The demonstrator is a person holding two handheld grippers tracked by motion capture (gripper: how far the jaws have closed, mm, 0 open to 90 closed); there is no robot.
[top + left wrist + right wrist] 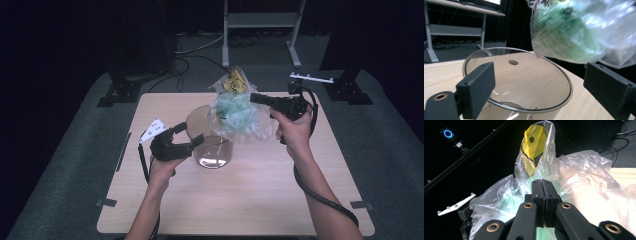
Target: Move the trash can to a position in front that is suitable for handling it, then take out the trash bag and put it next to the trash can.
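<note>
Table: pale wood top (240, 200) on grey carpet, with dark curtains around it.
Room: a white desk frame (260, 22) stands beyond the table, with cables on the floor.
Bowl: clear glass bowl (210, 142) sits mid-table.
Bag: clear plastic bag (240, 112) with green and yellow contents hangs above the bowl's far right rim.
Right gripper (257, 98): jaws pinched tight on the bag's plastic.
Left gripper (190, 134): jaws spread wide, astride the bowl's near rim, gripping nothing.
Left gripper view: a small hole in the tabletop seen through the bowl (524, 82).
Right gripper view: a blue ring light (448, 133) in the dark.
</note>
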